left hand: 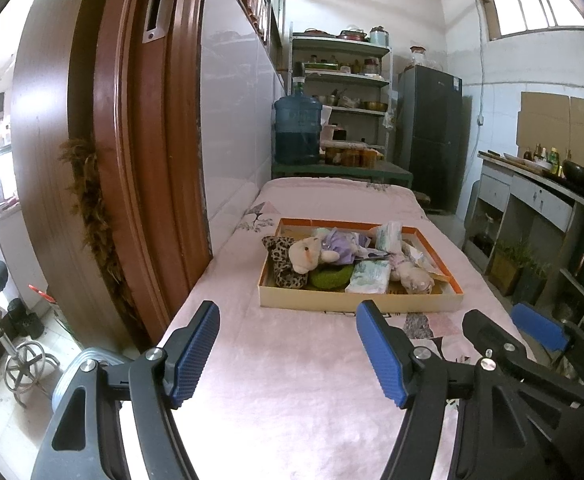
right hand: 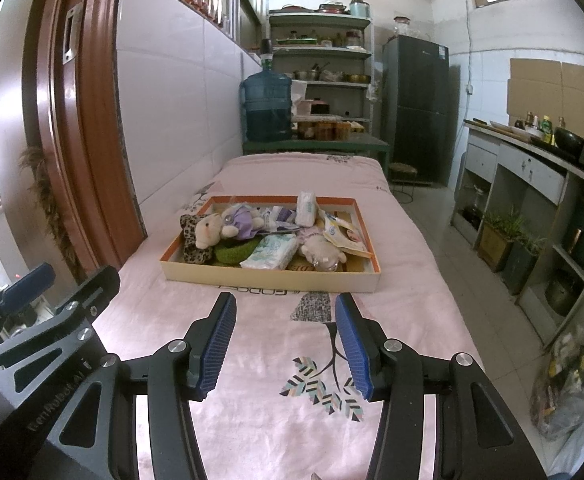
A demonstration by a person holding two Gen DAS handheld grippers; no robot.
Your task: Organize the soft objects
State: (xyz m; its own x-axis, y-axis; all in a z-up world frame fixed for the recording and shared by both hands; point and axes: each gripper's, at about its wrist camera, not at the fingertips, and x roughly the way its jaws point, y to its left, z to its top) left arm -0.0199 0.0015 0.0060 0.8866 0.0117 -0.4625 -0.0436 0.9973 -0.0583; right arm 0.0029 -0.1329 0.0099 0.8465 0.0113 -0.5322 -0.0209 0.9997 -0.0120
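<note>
A shallow cardboard tray with an orange rim [left hand: 355,303] [right hand: 268,278] lies on the pink bed cover. In it are a cream plush bear in a purple dress [left hand: 307,254] [right hand: 210,230], a leopard-print soft item [left hand: 282,258] [right hand: 192,240], a green round pad [left hand: 329,278] [right hand: 234,252], a tissue pack [left hand: 367,276] [right hand: 272,252], a second small plush [left hand: 411,274] [right hand: 321,256] and some packets. My left gripper [left hand: 288,354] is open and empty, short of the tray. My right gripper [right hand: 286,346] is open and empty, also short of the tray.
A brown door frame [left hand: 132,160] and tiled wall run along the bed's left. A blue water jug [left hand: 296,128], shelves and a dark fridge [left hand: 431,136] stand beyond the bed's far end. A counter [right hand: 531,172] with drawers lines the right, across a tiled floor aisle.
</note>
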